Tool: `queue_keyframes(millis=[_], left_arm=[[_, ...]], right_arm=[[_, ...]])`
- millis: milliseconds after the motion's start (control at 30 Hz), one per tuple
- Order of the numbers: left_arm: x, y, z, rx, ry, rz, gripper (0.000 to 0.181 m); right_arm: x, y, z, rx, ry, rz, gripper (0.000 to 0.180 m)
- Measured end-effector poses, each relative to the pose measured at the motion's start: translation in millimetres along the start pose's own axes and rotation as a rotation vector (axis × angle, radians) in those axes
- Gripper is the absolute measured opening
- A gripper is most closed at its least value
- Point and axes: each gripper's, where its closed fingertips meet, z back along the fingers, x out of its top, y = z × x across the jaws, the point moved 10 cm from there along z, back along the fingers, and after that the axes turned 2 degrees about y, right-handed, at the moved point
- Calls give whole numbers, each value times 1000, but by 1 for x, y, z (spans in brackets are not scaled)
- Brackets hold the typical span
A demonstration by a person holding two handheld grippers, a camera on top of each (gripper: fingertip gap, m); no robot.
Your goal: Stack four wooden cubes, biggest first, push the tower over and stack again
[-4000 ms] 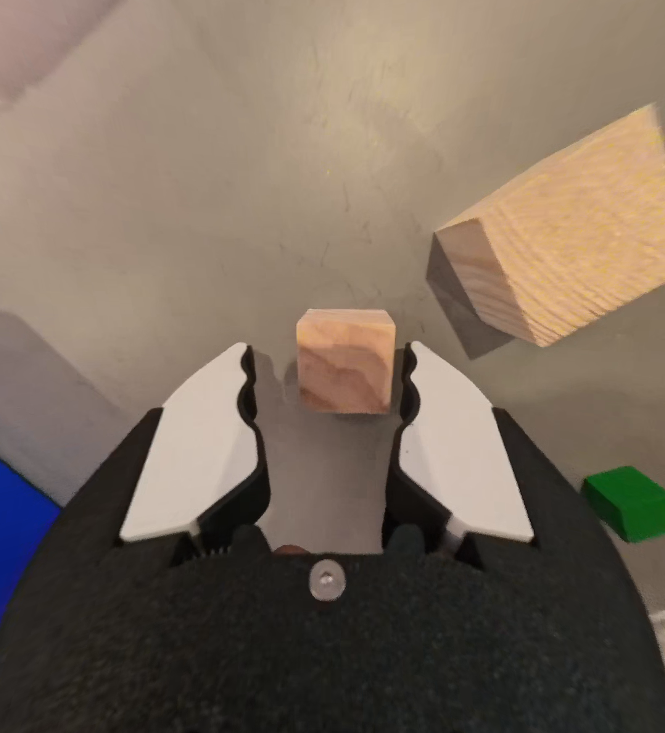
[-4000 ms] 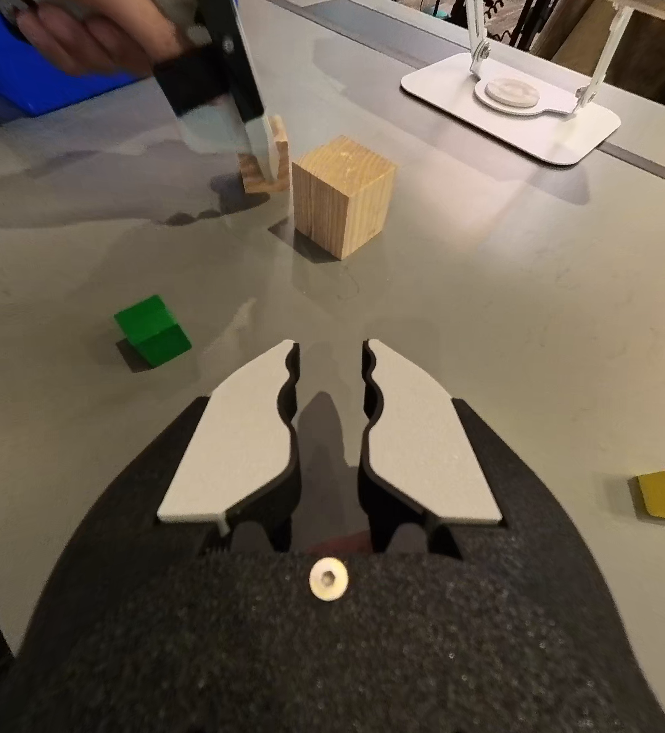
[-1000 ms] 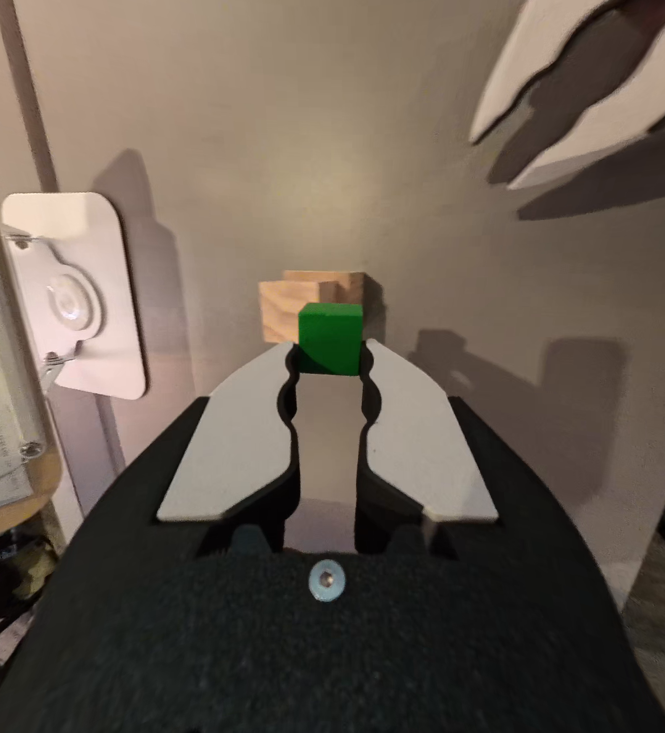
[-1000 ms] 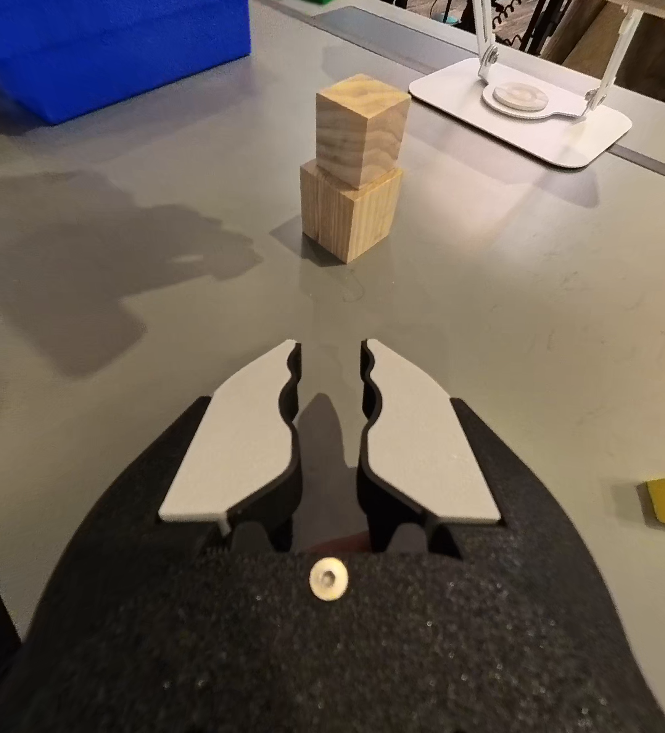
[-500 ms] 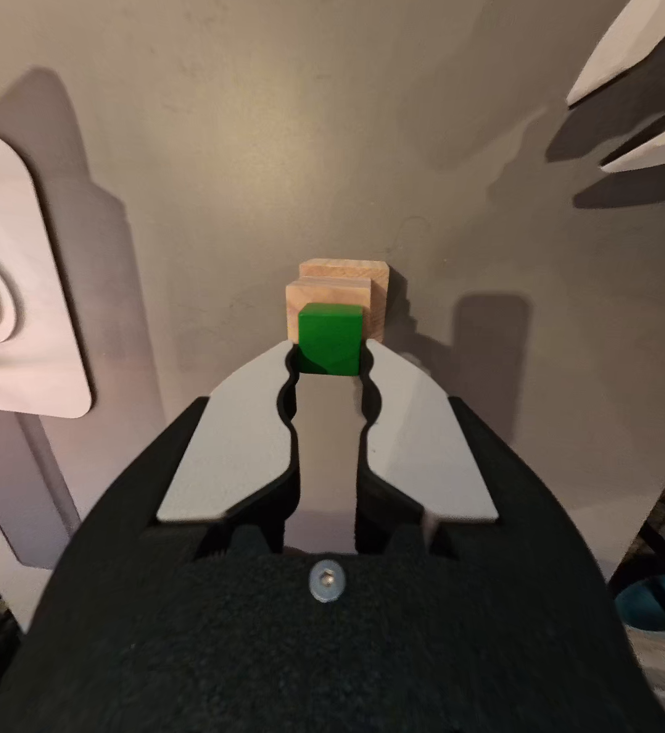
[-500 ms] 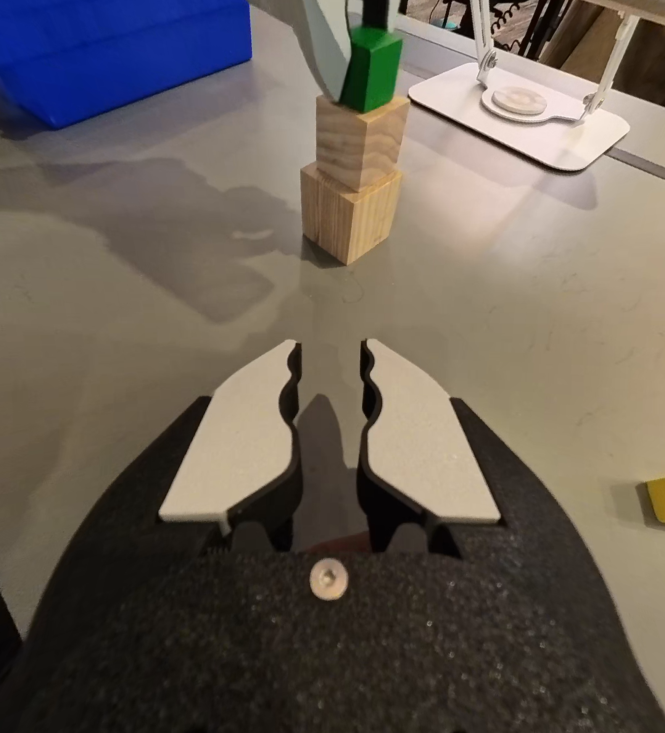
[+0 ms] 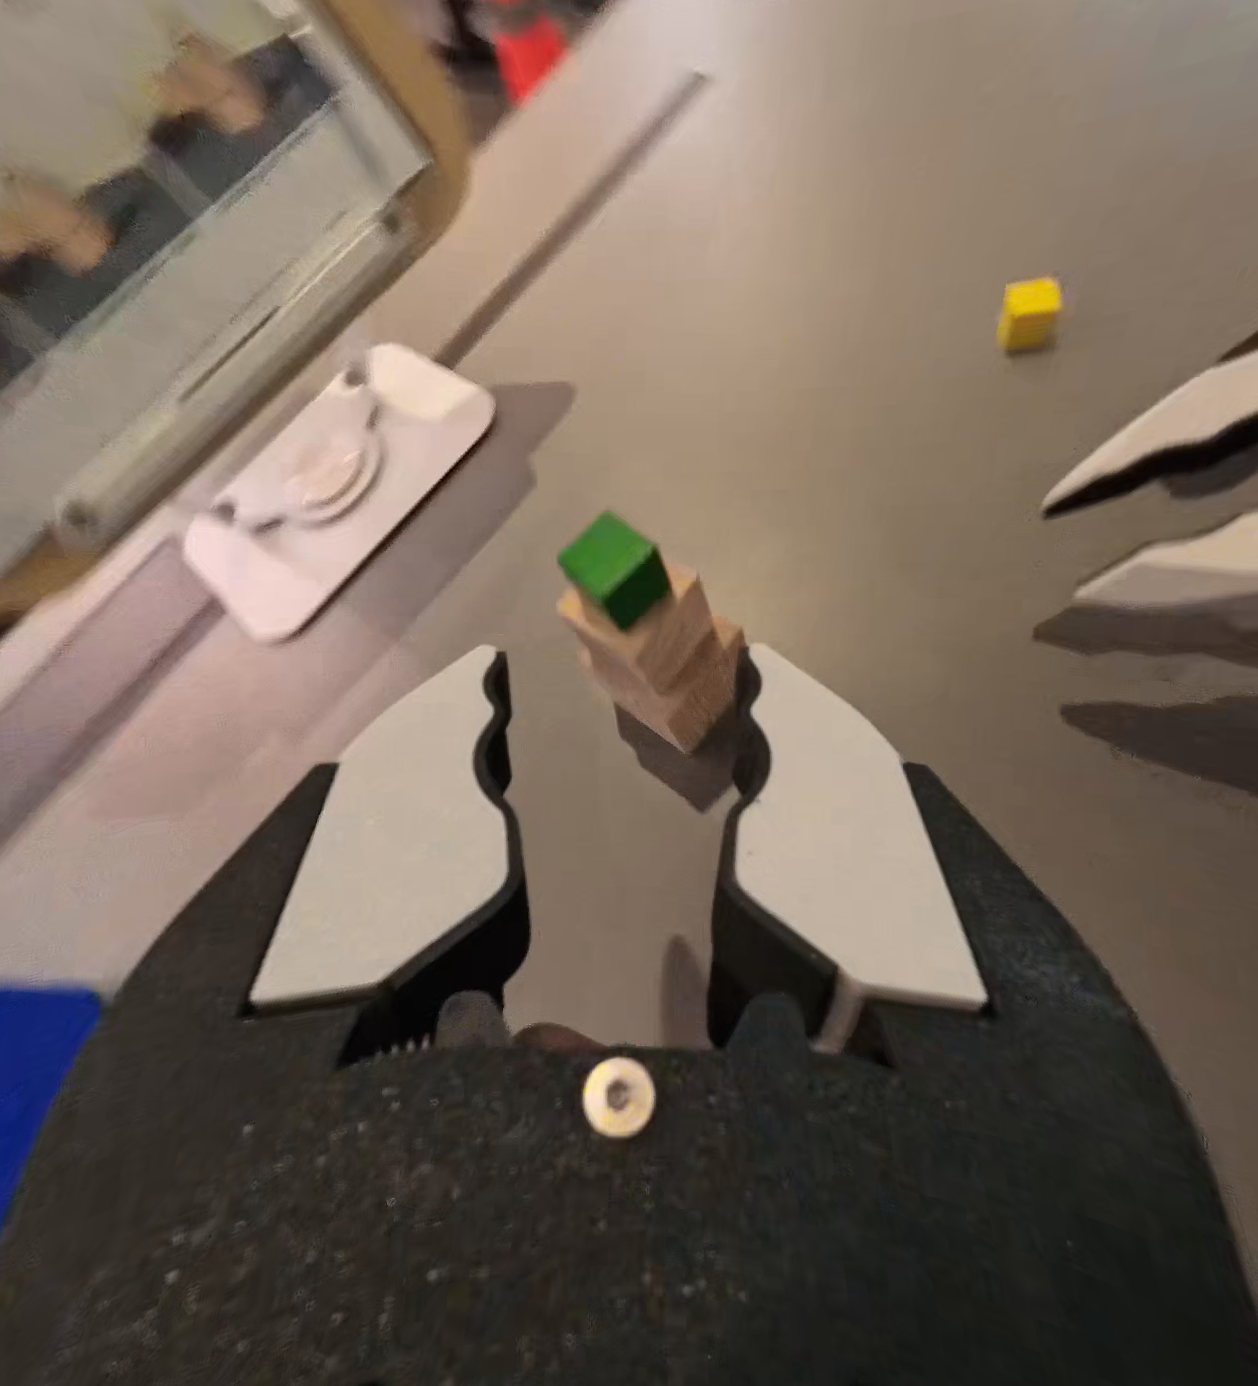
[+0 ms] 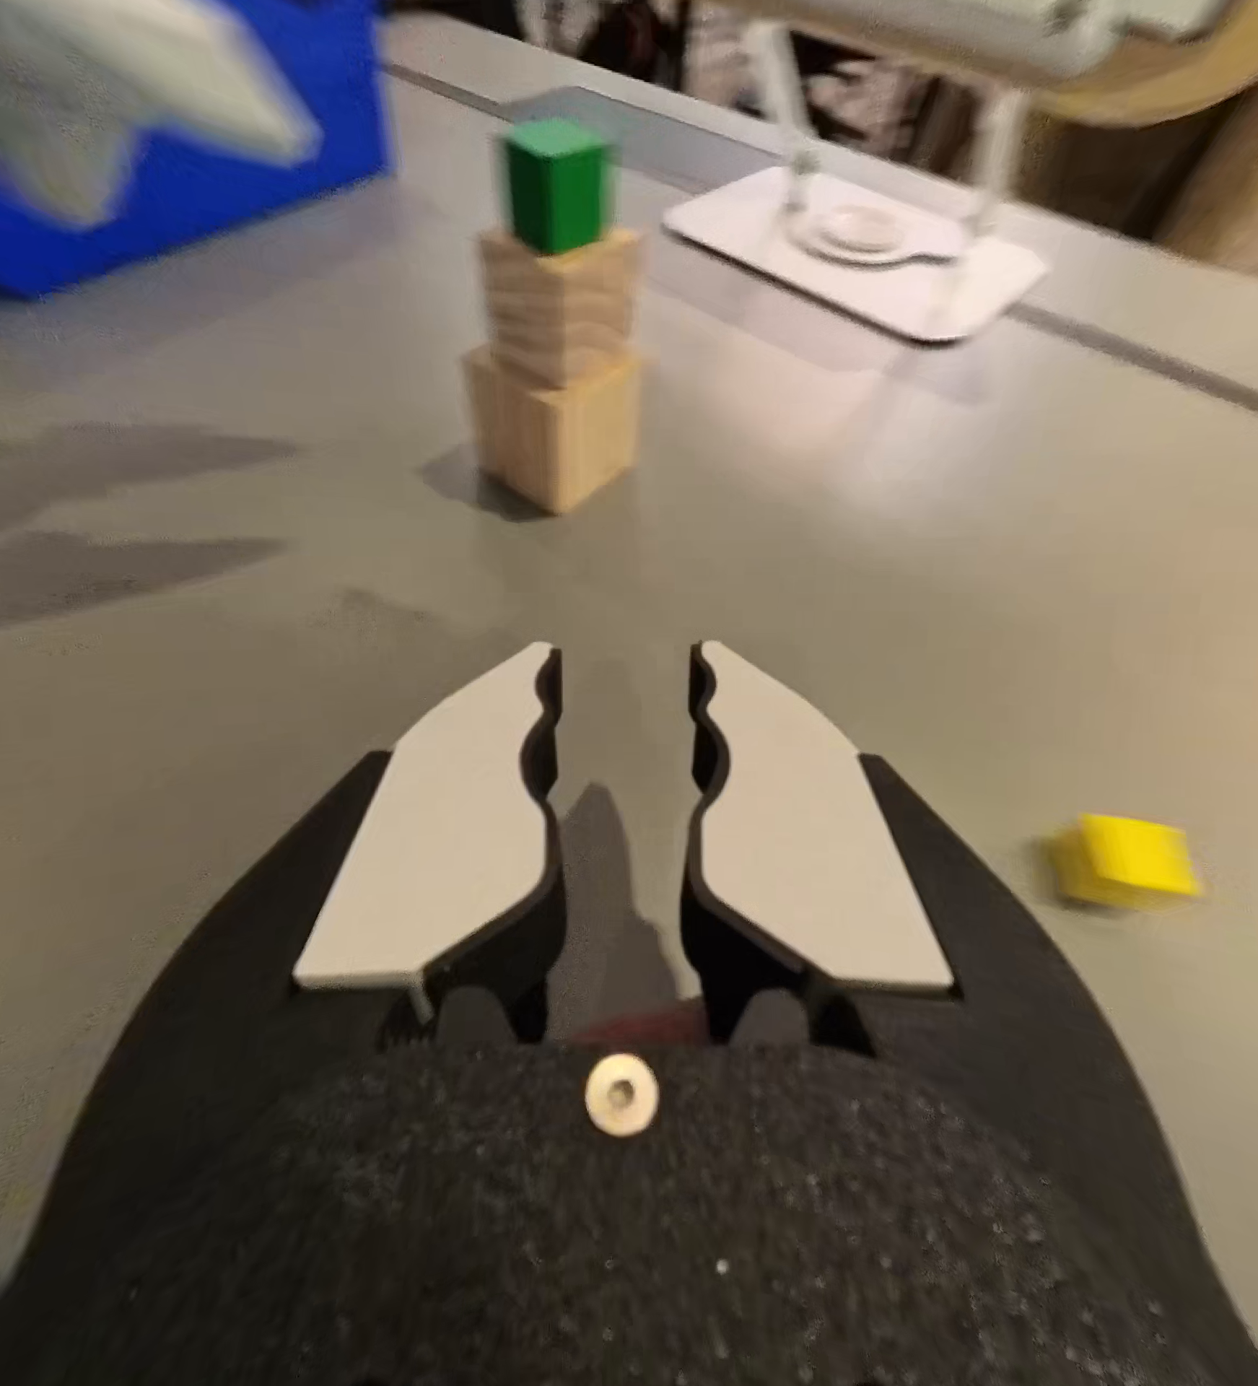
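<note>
Beside tower (image 8: 554, 330): yellow cube (image 8: 1124, 865)

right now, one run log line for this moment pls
tower: green cube on two wooden cubes | yellow cube loose on table | left gripper open, empty | right gripper open, empty

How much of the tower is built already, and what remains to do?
Done: three cubes stacked, the green cube on two wooden cubes. In hand: nothing; left claw and right claw are open. Left: the yellow cube lies on the table; then pushing over and restacking.
</note>
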Motion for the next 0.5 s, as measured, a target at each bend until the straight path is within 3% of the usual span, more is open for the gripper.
queue_keyframes(millis=[33,100,200,300,500], left_arm=[[-22,-11,4,52,-50,91,56],[-60,-32,10,99,-106,311,46],[-93,-51,13,106,-118,498,51],[-102,-55,17,168,-151,503,51],[-101,-64,26,177,-221,438,49]], right_arm=[[5,-16,7,-80,19,40,32],[17,-52,18,-87,137,30,38],[25,-106,17,-89,406,19,40],[21,-136,0,-13,636,-84,41],[5,-138,-26,-18,848,-55,38]])
